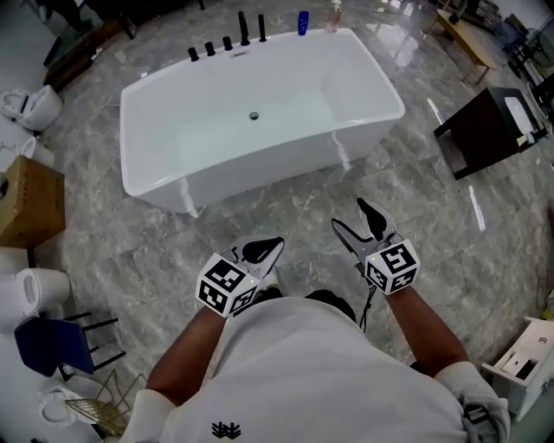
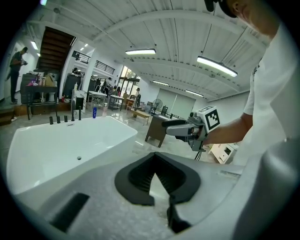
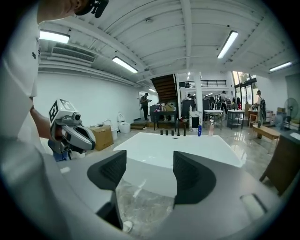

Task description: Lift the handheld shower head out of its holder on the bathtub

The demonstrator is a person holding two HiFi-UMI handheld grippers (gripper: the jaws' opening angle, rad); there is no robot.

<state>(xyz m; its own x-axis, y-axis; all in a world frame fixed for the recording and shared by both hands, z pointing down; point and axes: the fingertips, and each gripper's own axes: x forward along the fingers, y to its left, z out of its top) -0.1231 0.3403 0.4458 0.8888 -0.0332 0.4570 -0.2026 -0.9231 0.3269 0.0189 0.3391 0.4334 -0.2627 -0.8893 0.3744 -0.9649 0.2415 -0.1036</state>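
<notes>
Person standing before a white bathtub (image 1: 132,97), well apart from it. The left gripper (image 1: 275,246) has its jaws together with nothing between them; the right gripper (image 1: 348,213) has its jaws wide apart and empty. The black shower head (image 1: 262,27) stands upright in its holder among the taps on the tub's far rim, near a blue bottle (image 1: 303,22).

The white freestanding bathtub (image 1: 260,169) stands on the grey marble floor. The slim black handheld shower head (image 1: 261,27) is upright in its holder on the far rim, ending the row of black taps.
</notes>
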